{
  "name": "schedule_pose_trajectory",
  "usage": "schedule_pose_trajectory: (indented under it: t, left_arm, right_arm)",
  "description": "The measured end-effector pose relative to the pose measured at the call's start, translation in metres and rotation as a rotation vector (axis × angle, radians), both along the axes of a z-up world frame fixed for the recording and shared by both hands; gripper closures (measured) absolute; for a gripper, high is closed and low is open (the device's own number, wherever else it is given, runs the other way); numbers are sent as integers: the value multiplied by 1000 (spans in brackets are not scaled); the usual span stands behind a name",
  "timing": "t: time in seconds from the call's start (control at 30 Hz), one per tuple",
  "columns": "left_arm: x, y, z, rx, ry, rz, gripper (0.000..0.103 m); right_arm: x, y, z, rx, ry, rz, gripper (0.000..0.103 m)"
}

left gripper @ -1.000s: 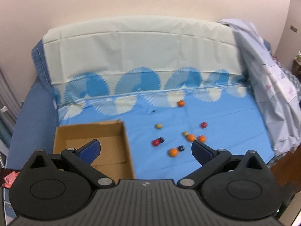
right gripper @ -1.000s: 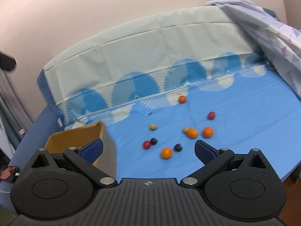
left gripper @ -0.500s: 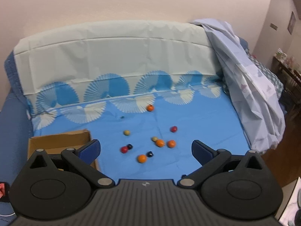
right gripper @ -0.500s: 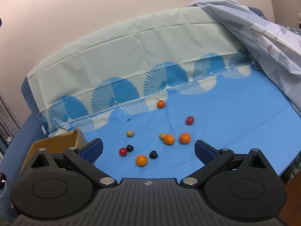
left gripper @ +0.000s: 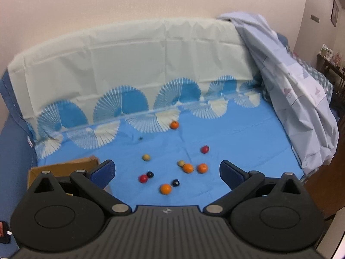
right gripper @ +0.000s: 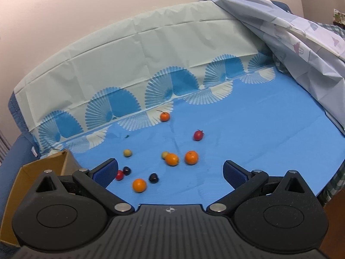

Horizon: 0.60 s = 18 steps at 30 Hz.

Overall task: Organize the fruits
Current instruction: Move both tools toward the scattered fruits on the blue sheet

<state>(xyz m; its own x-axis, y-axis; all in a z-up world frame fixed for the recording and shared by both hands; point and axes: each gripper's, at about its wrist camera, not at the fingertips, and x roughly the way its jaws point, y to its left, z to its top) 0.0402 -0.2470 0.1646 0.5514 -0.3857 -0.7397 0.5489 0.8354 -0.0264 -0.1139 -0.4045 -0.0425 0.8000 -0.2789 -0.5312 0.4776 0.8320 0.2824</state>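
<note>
You hold both grippers high above the sheet, which suits a survey before any pick. Your left gripper [left gripper: 167, 169] has its jaws spread wide with nothing in them; your right gripper [right gripper: 170, 170] is the same. Nearest, at your left, sits the cardboard box [right gripper: 43, 166], probably where the fruits go. Just beyond the fingertips lie an orange [right gripper: 139, 185], two dark fruits and a small red one. Farther on, two oranges [right gripper: 181, 158] sit close together, with another red fruit [right gripper: 198, 135] behind them. Farthest, a lone orange [right gripper: 165, 116] rests by the fan-patterned cloth [right gripper: 151, 54].
</note>
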Motion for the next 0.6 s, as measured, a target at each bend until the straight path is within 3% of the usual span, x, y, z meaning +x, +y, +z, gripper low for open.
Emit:
schedule_pose_trajectory:
  t: [0.13,0.3,0.5,0.6]
  left_arm:
    - [36,-6,-42,-22,91,29,0]
    - [75,-23,-113,55,123,30,0]
    - [104,-53,-229,184,175,-35,0]
    - [116,-61,-295,226,208,-50,0]
  right_arm:
    - [4,-15,-16,-17,16,-34,0]
    - [19,-40,-49,-17,73,-62,0]
    - [69,-73,-99,-49,126,-45,0]
    - [108,-86,-125,-95,164,32,0]
